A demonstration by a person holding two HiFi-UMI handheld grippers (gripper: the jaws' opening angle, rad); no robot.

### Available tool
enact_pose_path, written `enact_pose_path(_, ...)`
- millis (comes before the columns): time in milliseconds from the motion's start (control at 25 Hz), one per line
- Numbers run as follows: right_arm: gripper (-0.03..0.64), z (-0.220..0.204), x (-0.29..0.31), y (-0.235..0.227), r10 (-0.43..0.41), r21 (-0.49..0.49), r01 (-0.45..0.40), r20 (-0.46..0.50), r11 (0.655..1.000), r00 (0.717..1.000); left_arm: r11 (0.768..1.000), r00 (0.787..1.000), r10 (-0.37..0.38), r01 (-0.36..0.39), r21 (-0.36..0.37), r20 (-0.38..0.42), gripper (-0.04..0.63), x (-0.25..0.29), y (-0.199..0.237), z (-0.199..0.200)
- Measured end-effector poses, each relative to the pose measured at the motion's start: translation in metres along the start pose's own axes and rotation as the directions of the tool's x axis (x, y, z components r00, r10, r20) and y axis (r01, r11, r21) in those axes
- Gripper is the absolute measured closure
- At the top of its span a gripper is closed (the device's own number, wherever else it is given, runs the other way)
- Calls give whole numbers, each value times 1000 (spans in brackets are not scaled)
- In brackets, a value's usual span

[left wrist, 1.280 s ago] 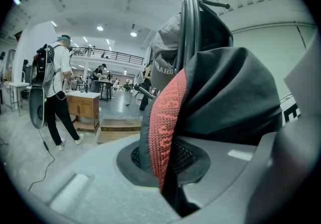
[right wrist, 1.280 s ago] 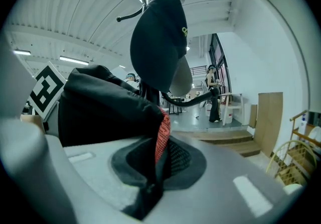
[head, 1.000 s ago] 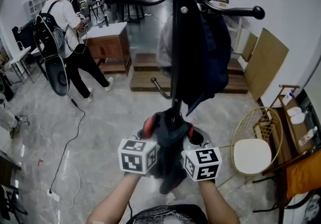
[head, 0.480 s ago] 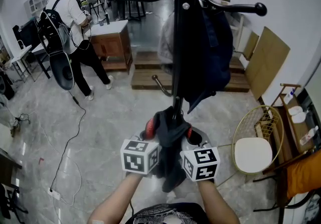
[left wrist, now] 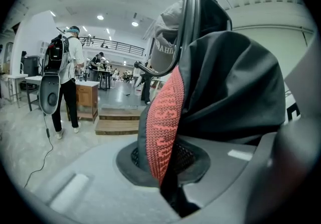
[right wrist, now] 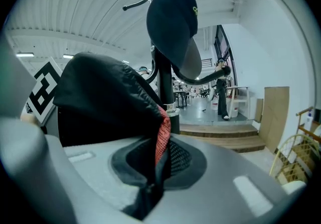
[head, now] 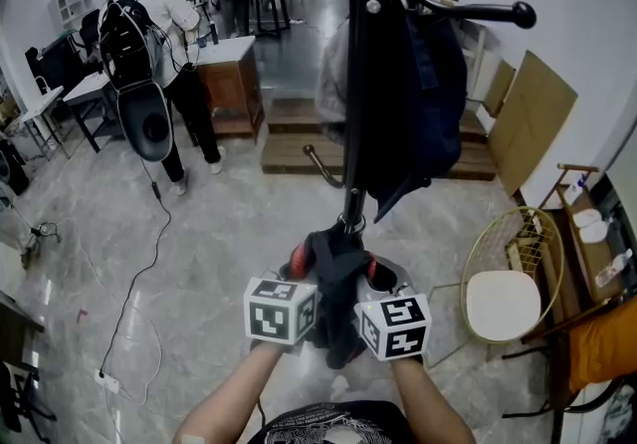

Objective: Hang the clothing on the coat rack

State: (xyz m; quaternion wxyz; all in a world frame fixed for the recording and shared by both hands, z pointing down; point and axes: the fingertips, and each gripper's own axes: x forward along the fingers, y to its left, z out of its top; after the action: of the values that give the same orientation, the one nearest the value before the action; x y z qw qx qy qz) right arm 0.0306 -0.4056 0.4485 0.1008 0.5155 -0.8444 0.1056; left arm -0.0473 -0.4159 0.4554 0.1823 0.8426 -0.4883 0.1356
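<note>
A black garment with a red mesh collar is bunched between my two grippers, low in the head view. My left gripper is shut on its red collar. My right gripper is shut on the black fabric and red edge. Just beyond stands the black coat rack, its pole rising right behind the garment. A dark garment hangs on it below a ball-tipped hook; a dark cap sits higher up. A lower hook is bare.
A person with a backpack stands at the back left by a wooden cabinet. A gold wire chair is at the right, with boards leaning on the wall. Low wooden steps lie behind the rack. A cable trails on the floor.
The person with the backpack has walked to the right and farther off. Both grippers keep their hold on the garment and have shifted only slightly toward the rack pole.
</note>
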Motion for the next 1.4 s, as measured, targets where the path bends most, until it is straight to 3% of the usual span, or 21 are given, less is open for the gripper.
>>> enact_pose_path(1400, 581, -32, -3, 22, 36, 3, -36, -29, 999, 999, 999, 998, -48, 48, -2, -34, 575, -3, -11, -37)
